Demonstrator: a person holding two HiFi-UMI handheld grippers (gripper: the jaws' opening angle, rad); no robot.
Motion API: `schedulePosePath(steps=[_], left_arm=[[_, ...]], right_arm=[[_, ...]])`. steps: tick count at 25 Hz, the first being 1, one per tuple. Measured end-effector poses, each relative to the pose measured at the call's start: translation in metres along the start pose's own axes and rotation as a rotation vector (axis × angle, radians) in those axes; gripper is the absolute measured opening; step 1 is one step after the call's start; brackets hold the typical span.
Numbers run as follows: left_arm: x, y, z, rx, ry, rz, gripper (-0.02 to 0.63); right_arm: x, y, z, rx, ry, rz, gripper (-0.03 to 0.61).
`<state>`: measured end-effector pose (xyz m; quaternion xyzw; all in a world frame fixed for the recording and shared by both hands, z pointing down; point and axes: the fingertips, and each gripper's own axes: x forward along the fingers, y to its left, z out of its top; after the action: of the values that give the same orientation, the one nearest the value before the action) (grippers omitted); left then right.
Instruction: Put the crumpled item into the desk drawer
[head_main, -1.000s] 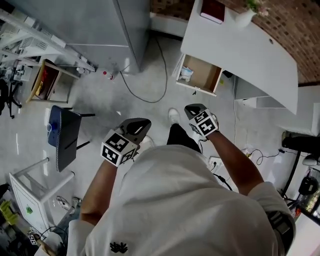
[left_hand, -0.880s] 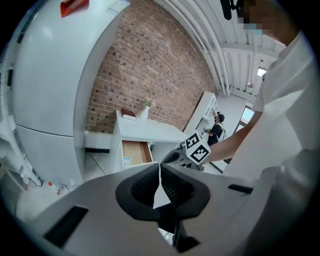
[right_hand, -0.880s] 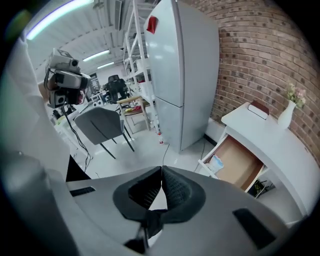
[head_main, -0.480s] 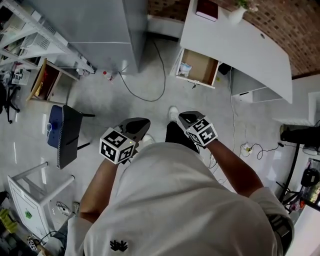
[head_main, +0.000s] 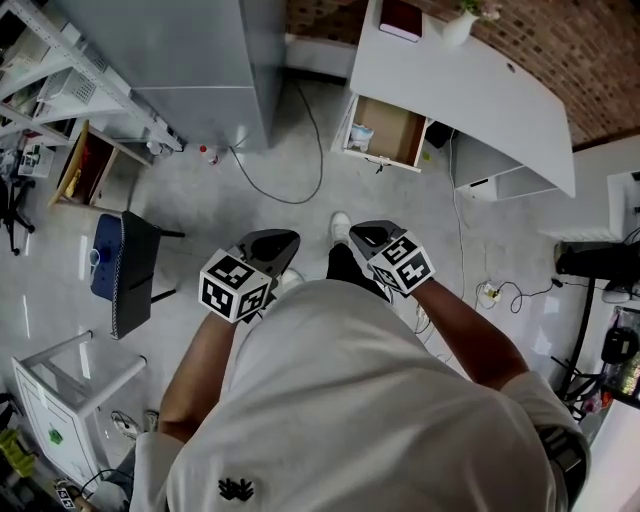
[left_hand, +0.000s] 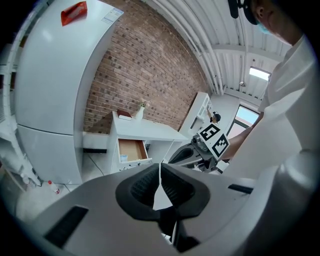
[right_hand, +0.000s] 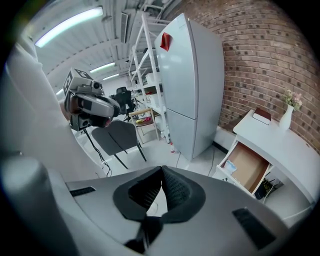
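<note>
The white desk stands ahead at the upper right, with its wooden drawer pulled open. A small pale crumpled item lies in the drawer's left end; it also shows in the drawer and in the drawer as the pale item. My left gripper and right gripper are held side by side in front of the person's body, well short of the desk. Both are shut and empty, as the left gripper and right gripper show.
A tall grey fridge stands left of the desk, with a cable trailing over the floor. A dark chair and a low wooden shelf are at the left. A book and a vase sit on the desk.
The desk and drawer have slid up and left in the head view. Both grippers have stayed shut and shifted only slightly to the left.
</note>
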<state>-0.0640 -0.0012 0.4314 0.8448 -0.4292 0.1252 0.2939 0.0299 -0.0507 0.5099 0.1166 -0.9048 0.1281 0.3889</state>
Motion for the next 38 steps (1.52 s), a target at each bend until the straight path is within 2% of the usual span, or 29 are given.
schedulePosePath(steps=[22, 38], left_arm=[[-0.033, 0.004, -0.038, -0.048, 0.024, 0.055, 0.031], [-0.046, 0.006, -0.051, -0.062, 0.039, 0.072, 0.031]], right_arm=[[-0.003, 0.045, 0.017, -0.065, -0.021, 0.029, 0.029], [-0.004, 0.066, 0.031, -0.084, -0.046, 0.06, 0.029]])
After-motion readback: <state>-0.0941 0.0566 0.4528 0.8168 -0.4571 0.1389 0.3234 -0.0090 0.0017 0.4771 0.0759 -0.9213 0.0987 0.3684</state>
